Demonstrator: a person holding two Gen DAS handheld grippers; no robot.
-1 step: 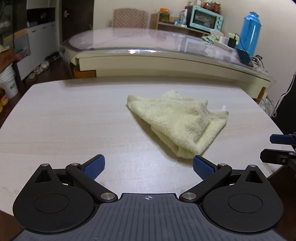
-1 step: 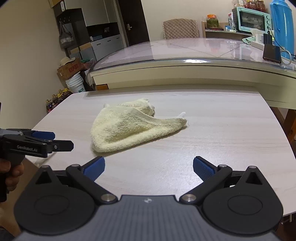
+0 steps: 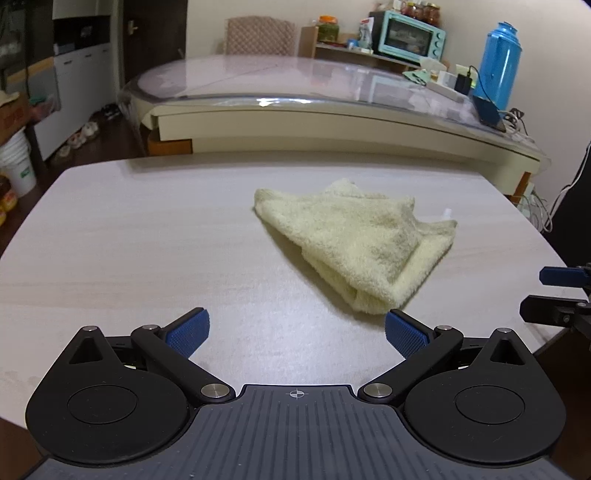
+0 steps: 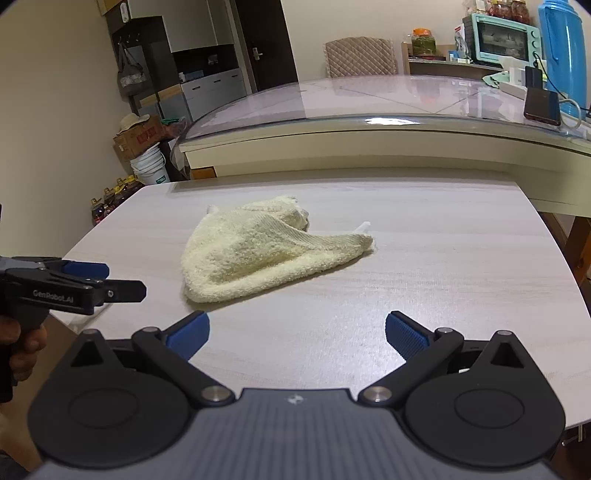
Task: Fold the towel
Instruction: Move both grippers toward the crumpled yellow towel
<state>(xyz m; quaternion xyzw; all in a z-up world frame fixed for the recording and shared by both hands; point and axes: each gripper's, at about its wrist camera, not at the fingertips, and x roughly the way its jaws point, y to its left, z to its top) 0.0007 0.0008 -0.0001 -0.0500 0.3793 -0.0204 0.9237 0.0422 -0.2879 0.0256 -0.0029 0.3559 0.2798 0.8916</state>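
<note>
A pale yellow towel lies crumpled in a loose heap near the middle of the light wood table. My left gripper is open and empty, just short of the towel's near tip, which lies ahead of its right finger. The right wrist view shows the towel ahead and left of my right gripper, which is open and empty over bare table. The right gripper shows at the right edge of the left wrist view. The left gripper shows at the left of the right wrist view.
A larger glass-topped table stands beyond the wood table, with a blue thermos, a phone and cables. A teal oven and a chair are behind. Buckets and boxes sit on the floor at left.
</note>
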